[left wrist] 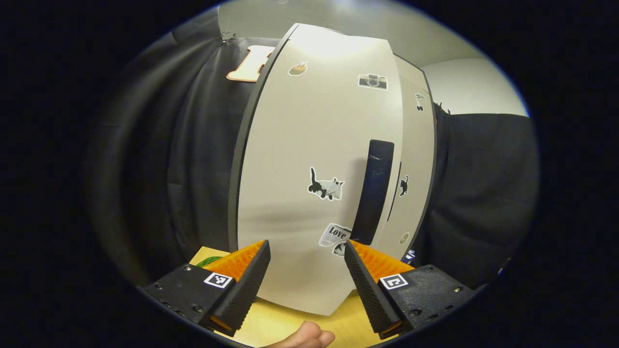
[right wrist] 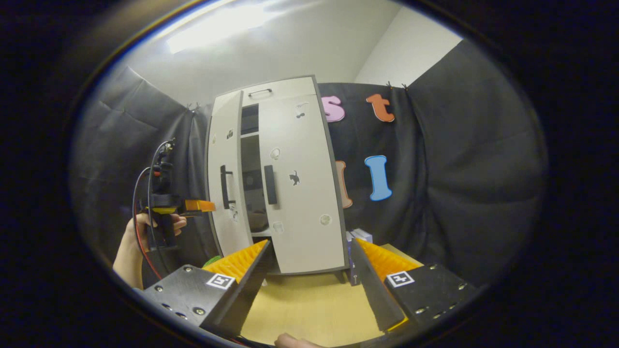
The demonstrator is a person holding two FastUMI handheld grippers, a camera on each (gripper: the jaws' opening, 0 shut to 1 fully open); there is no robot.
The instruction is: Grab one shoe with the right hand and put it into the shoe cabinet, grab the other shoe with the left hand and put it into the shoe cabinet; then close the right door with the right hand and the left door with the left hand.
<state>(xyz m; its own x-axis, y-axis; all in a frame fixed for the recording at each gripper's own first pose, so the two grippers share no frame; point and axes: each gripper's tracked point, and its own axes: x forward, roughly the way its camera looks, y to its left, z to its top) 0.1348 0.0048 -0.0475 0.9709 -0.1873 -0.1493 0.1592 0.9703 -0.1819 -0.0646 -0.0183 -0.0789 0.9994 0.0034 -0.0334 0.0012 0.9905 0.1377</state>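
Observation:
The white shoe cabinet [right wrist: 285,92] stands at the back of the wooden table. Its right door [right wrist: 302,193] lies flat against the front, and its left door [right wrist: 227,193] hangs ajar, leaving a dark gap. Low in that gap sits a pale shape [right wrist: 258,222], possibly a shoe. My left gripper [left wrist: 305,251] is open and faces the stickered left door [left wrist: 314,159] from close range, left of the door's dark handle [left wrist: 375,191]. In the right gripper view a hand [right wrist: 130,241] holds the left gripper [right wrist: 193,206] at that door's outer face; contact is unclear. My right gripper [right wrist: 309,249] is open and empty, well back from the cabinet.
A small white and purple box [right wrist: 360,237] stands at the cabinet's right foot. Something green [right wrist: 211,261] lies at the table's left edge. Bare wooden table [right wrist: 309,299] stretches between my right gripper and the cabinet. Black cloth walls surround the booth.

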